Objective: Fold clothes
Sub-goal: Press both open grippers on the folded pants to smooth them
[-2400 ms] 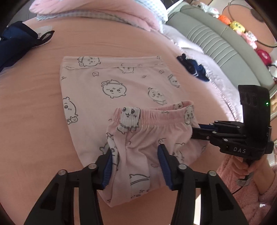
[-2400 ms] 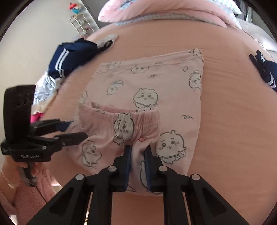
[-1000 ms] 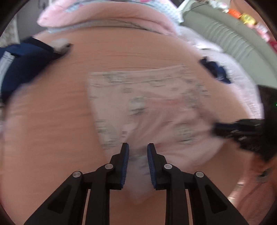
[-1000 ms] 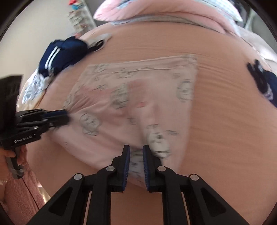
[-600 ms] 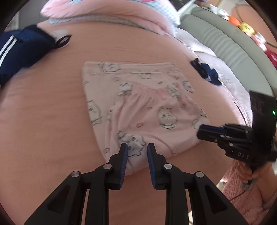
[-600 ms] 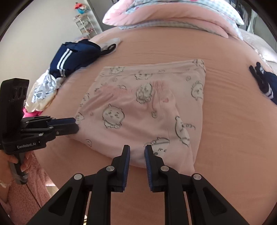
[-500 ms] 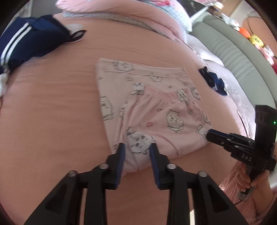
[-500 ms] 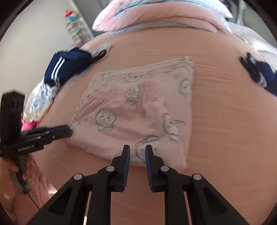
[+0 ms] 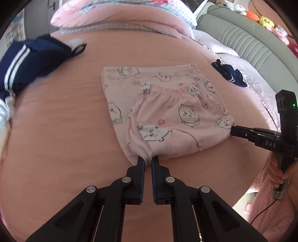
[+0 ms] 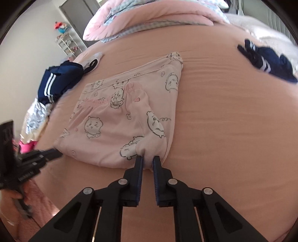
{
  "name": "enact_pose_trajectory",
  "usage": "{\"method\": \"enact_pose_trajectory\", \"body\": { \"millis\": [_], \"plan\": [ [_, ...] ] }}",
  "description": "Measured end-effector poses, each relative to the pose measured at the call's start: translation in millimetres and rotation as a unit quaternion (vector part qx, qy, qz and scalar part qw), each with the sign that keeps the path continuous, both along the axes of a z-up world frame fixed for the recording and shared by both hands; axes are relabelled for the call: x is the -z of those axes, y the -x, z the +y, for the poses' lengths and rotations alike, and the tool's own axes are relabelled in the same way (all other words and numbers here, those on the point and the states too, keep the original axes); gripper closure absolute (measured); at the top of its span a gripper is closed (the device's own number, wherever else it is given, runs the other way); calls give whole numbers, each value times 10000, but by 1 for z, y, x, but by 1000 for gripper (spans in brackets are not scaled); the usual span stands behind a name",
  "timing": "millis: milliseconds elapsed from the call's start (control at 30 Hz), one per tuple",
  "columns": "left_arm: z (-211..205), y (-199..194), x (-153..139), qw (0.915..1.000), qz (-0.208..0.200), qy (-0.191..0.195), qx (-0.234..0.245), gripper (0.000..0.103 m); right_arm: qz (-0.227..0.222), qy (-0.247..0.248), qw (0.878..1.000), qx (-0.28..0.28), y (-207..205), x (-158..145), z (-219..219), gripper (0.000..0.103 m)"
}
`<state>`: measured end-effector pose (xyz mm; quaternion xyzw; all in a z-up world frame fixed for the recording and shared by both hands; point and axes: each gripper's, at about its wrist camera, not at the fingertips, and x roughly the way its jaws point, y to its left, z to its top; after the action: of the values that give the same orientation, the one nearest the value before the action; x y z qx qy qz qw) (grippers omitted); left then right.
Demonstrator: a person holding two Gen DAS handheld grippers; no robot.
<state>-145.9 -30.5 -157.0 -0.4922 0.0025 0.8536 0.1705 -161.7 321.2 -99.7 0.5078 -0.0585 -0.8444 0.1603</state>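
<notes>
Pink pajama pants [image 9: 167,111] with cartoon prints lie folded on the pink bed sheet [image 9: 55,130], elastic waistband on top toward the far side. My left gripper [image 9: 148,162] is at the near left corner of the fold, its jaws closing with a pinch of fabric pressed between the pads. In the right wrist view the pants [image 10: 121,121] fill the middle, and my right gripper [image 10: 148,162] is at their near right corner, jaws closing on bunched cloth. Each gripper shows in the other's view: the right gripper [image 9: 231,131] and the left gripper [image 10: 59,153].
Navy striped clothes [image 9: 28,61] lie at the far left, a small navy garment [image 9: 229,75] at the far right. A pink duvet [image 9: 121,14] is heaped at the back, a grey padded headboard [image 9: 251,42] to the right. A hand [image 9: 286,171] holds the right gripper.
The waistband half was folded over away from me and let go. Both grippers drew back to the near edge, and each closed on a near corner of the folded pants.
</notes>
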Motion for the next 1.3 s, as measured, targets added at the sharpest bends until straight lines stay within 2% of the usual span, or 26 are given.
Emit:
{"method": "enact_pose_trajectory", "body": {
  "millis": [67,233,333,367,433,467,533,600,633,667,733,800,867,900,967,1100,1133,1167,1200,1300],
  "plan": [
    [-5,2,-3,10000,-7,-51,-1,99,97,-237,9996,-93,-1,-3,-3,95],
    [-16,2,10,9993,-344,-8,-159,98,-162,-72,9998,-16,5,3,7,95],
    [-27,1,19,9952,-557,650,-476,99,-281,-47,9996,-20,3,4,11,95],
    [-35,1,19,9941,-679,613,-578,99,-341,-29,9994,-18,2,4,14,95],
    [-53,1,6,9942,-655,-63,-852,99,-476,-32,9989,-41,1,1,19,95],
    [-52,2,-3,9951,-496,-265,-809,99,-503,-42,9987,-61,0,-3,21,92],
    [-35,6,-19,9980,-181,-413,-438,99,-187,-4,9998,-83,-5,-22,23,92],
    [-13,11,-30,9991,82,-427,-25,98,123,359,9991,-209,-3,-40,16,92],
    [4,16,-28,9992,100,-298,240,98,234,518,9979,-314,0,-46,9,92],
    [18,21,-22,9986,46,-232,463,98,248,476,9976,-446,5,-46,-2,91],
    [43,29,-6,9967,-142,-94,790,98,139,170,9974,-686,16,-36,-26,91],
    [49,29,10,9957,-326,221,839,98,-114,-211,9961,-850,23,-16,-45,91],
    [39,26,22,9960,-434,272,734,98,-373,-418,9940,-935,21,5,-49,92],
    [32,25,25,9961,-493,300,671,98,-348,-423,9940,-948,17,9,-46,93],
    [19,22,26,9960,-584,346,581,99,-258,-358,9950,-900,10,6,-32,98],
    [19,18,17,9958,-522,436,619,99,-344,-176,9973,-630,6,-2,-3,101],
    [23,16,13,9961,-410,481,621,99,-266,-212,9980,-524,6,-6,0,99],
    [27,13,8,9964,-223,506,644,98,-144,-281,9984,-477,5,-12,0,91],
    [33,11,4,9964,-60,457,714,97,-30,-310,9985,-452,4,-17,-1,91],
    [56,10,5,9944,87,212,1036,96,152,69,9977,-650,5,-25,-15,91]
  ]
}}
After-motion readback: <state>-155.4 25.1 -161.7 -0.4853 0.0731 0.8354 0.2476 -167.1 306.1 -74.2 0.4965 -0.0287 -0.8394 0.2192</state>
